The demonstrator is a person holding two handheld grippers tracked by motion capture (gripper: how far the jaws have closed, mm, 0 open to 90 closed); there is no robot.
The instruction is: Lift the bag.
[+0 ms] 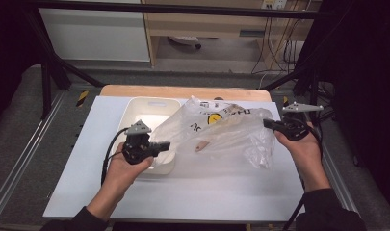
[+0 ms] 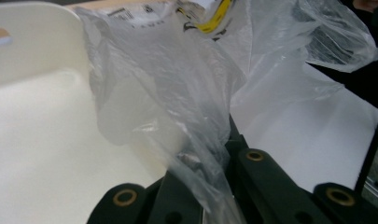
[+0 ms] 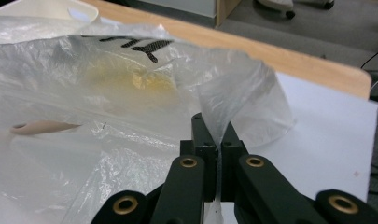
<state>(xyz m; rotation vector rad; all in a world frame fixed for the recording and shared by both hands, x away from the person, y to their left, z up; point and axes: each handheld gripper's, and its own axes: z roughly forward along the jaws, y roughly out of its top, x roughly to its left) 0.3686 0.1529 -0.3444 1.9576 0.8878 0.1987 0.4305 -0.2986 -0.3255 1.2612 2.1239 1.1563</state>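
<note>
We've got the clear plastic bag (image 1: 216, 132) stretched between both grippers, hanging over the right rim of the white tray (image 1: 135, 108) and out past it above the table (image 1: 183, 192). Left gripper (image 1: 164, 145) is clamped on the bag's film at the tray-side edge; right gripper (image 1: 268, 123) is pinched on a fold at the edge far from the tray. Our read: film is very light, limp, slippery, tears easily, so we hold at edges and keep tension low. A small wooden spoon-like piece (image 3: 44, 127) sits inside. Yellow-black print (image 1: 215, 117) is crumpled, unreadable. Bag mouth isn't identifiable; tray's right rim is hidden under the film.
</note>
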